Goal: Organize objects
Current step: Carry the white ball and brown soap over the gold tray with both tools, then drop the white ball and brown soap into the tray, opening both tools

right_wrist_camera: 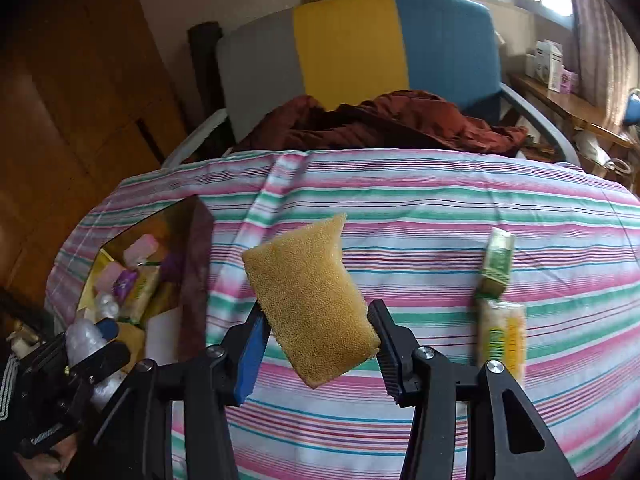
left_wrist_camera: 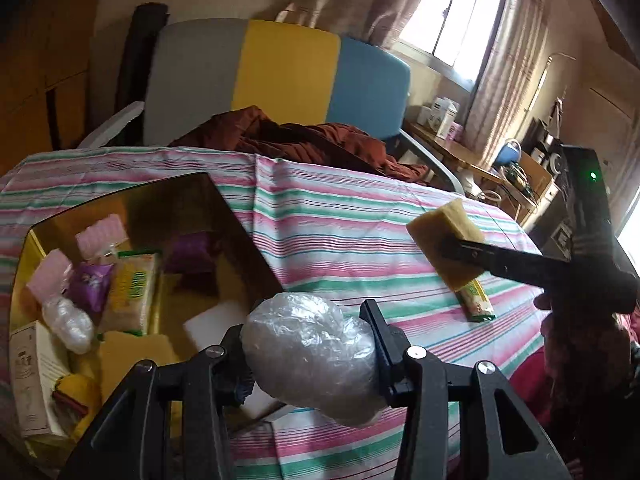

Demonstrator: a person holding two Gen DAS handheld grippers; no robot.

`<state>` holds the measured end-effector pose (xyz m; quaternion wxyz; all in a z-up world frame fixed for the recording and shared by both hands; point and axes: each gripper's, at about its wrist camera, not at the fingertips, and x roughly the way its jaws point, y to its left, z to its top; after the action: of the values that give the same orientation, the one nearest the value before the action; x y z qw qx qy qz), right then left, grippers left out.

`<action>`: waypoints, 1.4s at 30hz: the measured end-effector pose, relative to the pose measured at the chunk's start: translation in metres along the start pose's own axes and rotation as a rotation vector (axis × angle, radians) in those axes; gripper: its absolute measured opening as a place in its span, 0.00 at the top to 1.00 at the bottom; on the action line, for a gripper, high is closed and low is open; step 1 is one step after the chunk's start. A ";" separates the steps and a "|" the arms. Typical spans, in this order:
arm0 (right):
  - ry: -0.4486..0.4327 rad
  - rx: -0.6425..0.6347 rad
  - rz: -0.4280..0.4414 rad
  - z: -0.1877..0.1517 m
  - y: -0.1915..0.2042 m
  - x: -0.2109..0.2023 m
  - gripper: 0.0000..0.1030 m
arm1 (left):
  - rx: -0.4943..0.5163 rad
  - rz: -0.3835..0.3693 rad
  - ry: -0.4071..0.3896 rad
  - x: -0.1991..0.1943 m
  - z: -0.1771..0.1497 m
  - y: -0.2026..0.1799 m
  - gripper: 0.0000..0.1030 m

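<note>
My left gripper [left_wrist_camera: 308, 344] is shut on a crumpled clear plastic bundle [left_wrist_camera: 312, 356], held just right of the gold box's [left_wrist_camera: 224, 204] near corner. The same gripper [right_wrist_camera: 94, 334] shows at the lower left of the right wrist view, beside that gold box [right_wrist_camera: 200, 240]. My right gripper [right_wrist_camera: 318, 326] is shut on a yellow sponge [right_wrist_camera: 312, 300], lifted above the striped cloth [right_wrist_camera: 400, 216]. In the left wrist view the sponge [left_wrist_camera: 444, 236] hangs at the right. A green-and-yellow snack pack [right_wrist_camera: 504, 336] and a small green carton [right_wrist_camera: 498, 266] lie on the cloth.
The gold box holds several things: pink sponges [left_wrist_camera: 100, 232], a purple packet [left_wrist_camera: 88, 284], a snack pack [left_wrist_camera: 132, 288], a white block [left_wrist_camera: 216, 324], a white carton [left_wrist_camera: 32, 380]. A red-brown garment [right_wrist_camera: 380, 124] lies on a grey, yellow and blue chair [right_wrist_camera: 352, 44] behind.
</note>
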<state>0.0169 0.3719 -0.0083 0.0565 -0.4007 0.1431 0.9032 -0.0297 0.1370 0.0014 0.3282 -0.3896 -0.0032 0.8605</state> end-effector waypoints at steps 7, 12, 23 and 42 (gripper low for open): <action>0.026 -0.070 0.133 -0.004 0.080 0.020 0.51 | -0.144 0.024 0.001 -0.012 -0.002 0.058 0.54; 0.076 -0.058 0.170 -0.010 0.110 0.045 0.46 | -0.170 0.026 0.008 -0.005 0.005 0.073 0.50; 0.130 -0.039 0.216 -0.028 0.117 0.052 0.31 | -0.352 0.048 0.040 -0.005 -0.001 0.116 0.38; 0.052 -0.111 0.126 -0.038 0.127 0.019 0.07 | -0.127 0.303 -0.049 -0.044 -0.013 0.090 0.38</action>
<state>0.0036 0.2390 -0.0199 -0.0264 -0.4167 0.1190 0.9008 -0.0501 0.0381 -0.0018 0.1692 -0.3845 -0.0069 0.9075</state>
